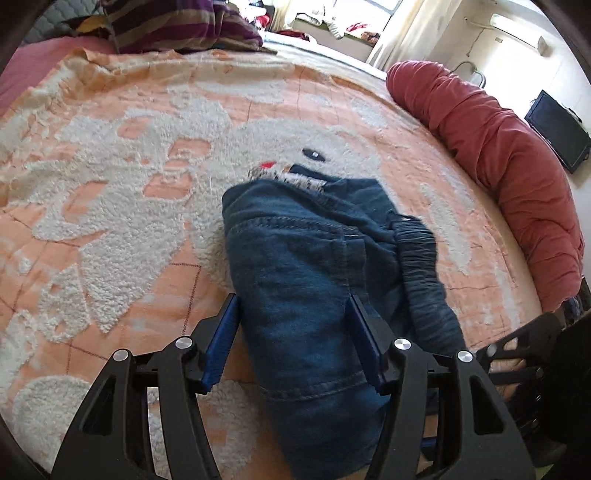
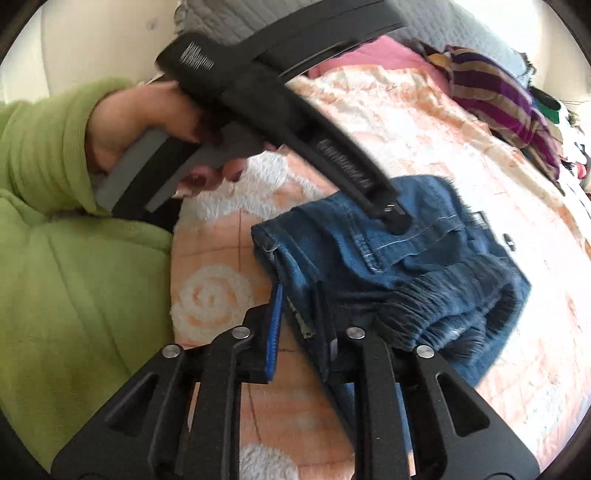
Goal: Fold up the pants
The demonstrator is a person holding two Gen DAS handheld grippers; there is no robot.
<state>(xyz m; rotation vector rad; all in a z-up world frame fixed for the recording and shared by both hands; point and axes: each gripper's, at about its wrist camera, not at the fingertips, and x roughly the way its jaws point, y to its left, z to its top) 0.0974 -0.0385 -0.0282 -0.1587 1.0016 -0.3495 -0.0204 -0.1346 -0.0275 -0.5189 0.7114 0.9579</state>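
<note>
Denim: the blue pants (image 1: 314,266) lie bunched and partly folded on the near middle of the bed, waistband (image 1: 421,266) gathered on the right side, a fleecy lining showing at the far edge.
Bedding: an orange and white fleece blanket (image 1: 122,192) under the pants; a red bolster (image 1: 495,155) along the far right, a striped purple cloth (image 1: 177,26) at the far left.
Left gripper (image 1: 291,308): spread, its blue fingers (image 1: 225,332) straddling a thick fold of the pants; the pads do not visibly press the cloth, so I judge nothing is held there yet.
Right gripper (image 2: 299,325): nearly pressed together, pinching the near left edge of the pants by the seam and zip.
Hand (image 2: 147,133): a hand in a green sleeve (image 2: 44,140) works the left tool, seen from the right wrist view.
Risk, thin pinch: the right jaws seem to hold only an edge layer; a pull could slip it free or drag one layer and undo the fold.
Risk, thick bundle: closing the left jaws over so many layers may catch only the top, leaving the rest sagging.
Risk, fleece: the fuzzy blanket could be pinched along with the denim and lift with it.
Risk, waistband: the elastic bunch may spring the fold open.
</note>
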